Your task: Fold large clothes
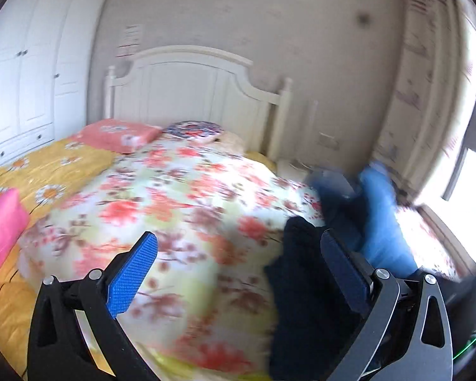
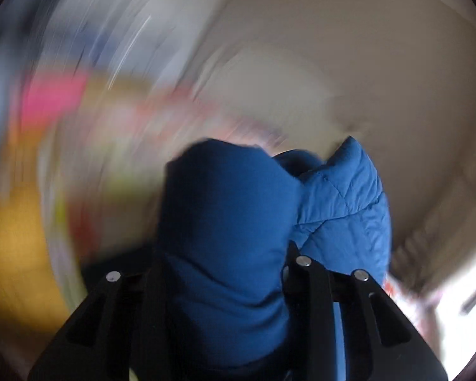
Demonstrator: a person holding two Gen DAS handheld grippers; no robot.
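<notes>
We are holding the blue quilted jacket [image 2: 231, 238] bunched between the fingers of the right claw [image 2: 228, 285], which is clamped on a thick wad of it. In the left wrist view the jacket [image 1: 380, 219] is hanging to the right of the left claw [image 1: 238, 273], just beside its right finger; that claw is gaping wide and gripping nothing above the floral quilt [image 1: 181, 209] on the bed. The jacket's long axis is running roughly up and down; its collar end we cannot tell through the blur.
</notes>
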